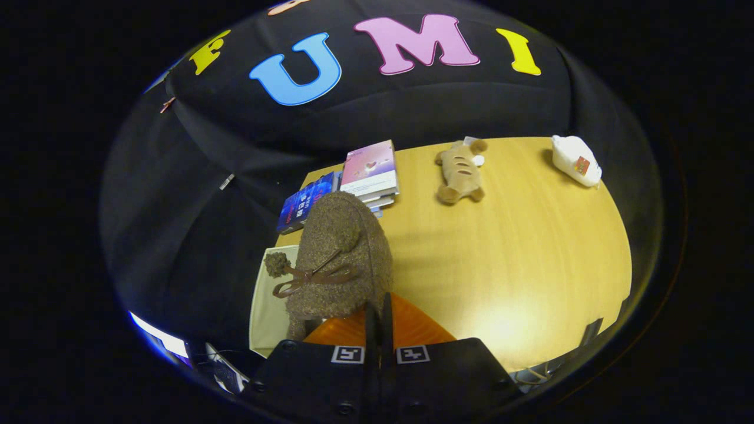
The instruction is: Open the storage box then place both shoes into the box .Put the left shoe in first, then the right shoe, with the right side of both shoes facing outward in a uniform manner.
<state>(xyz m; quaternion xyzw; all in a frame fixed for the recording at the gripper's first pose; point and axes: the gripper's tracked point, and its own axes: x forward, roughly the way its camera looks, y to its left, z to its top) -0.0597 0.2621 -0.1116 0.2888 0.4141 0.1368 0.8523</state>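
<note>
A brown fuzzy shoe (341, 259) with a brown bow and a pom-pom reaches away from my fingertips, its near edge right at them. My gripper (377, 306) is shut, with only a thin slit between the two black fingers, and it seems to pinch the shoe's near rim. Under the shoe and the fingers lies the storage box: an orange translucent panel (412, 330) and a white part (268, 312) to the left of the shoe. The shoe hides most of the box, and whether the shoe touches it is unclear.
The box stands at the left corner of a yellow wooden table (518, 253). Beyond the shoe lie a stack of books (371, 171) and a blue book (306, 203). A brown plush toy (460, 171) and a white pouch (576, 160) lie at the far side.
</note>
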